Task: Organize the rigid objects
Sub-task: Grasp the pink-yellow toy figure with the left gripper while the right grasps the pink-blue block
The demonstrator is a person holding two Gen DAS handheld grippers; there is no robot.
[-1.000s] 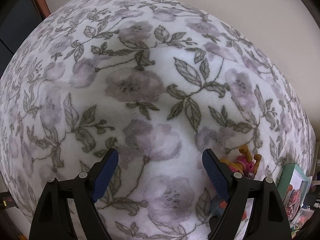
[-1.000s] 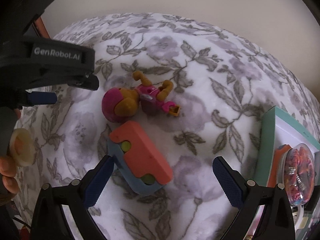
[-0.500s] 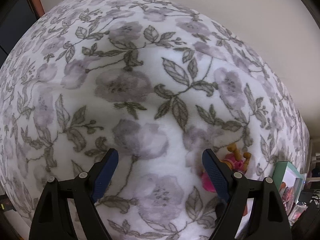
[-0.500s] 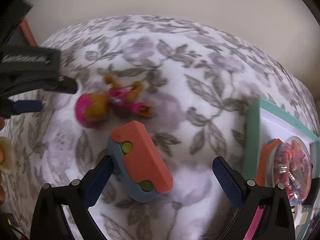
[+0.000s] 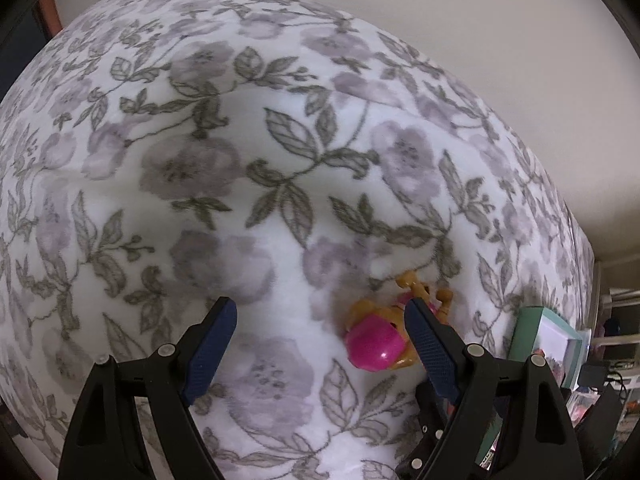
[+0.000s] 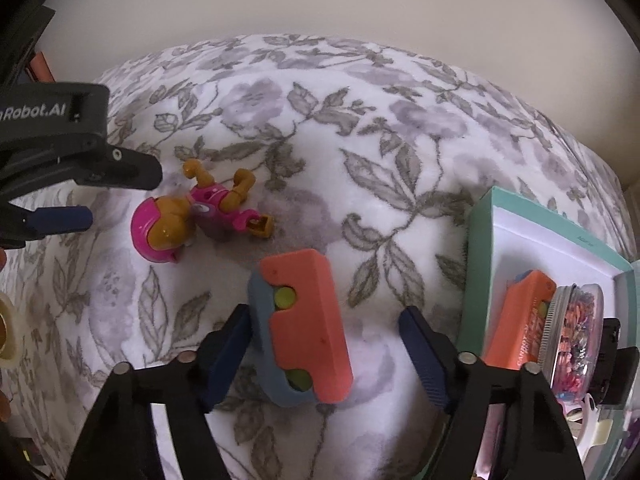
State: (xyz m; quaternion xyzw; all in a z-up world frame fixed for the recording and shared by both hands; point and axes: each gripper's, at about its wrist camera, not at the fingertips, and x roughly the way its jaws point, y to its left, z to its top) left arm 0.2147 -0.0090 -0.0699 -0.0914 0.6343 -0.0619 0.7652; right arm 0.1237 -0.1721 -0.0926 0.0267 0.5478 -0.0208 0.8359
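An orange and blue block toy (image 6: pixel 300 324) lies on the floral blanket (image 6: pixel 360 128), between the open fingers of my right gripper (image 6: pixel 326 350); its left side is close to the left finger. A pink and tan dog figure (image 6: pixel 192 216) lies on its side further left. In the left wrist view the figure (image 5: pixel 380 340) sits just behind the right finger of my open, empty left gripper (image 5: pixel 320 344). The left gripper's body also shows in the right wrist view (image 6: pixel 60 152), beside the figure.
A teal box (image 6: pixel 476 264) stands at the right, holding an orange toy (image 6: pixel 520 320) and a clear round container of colourful bits (image 6: pixel 572 344). A roll of tape (image 6: pixel 6 336) shows at the left edge. A cream wall rises behind the bed.
My right gripper has moved forward around the block toy. My left gripper has moved nearer the dog figure, which now shows more fully in its view.
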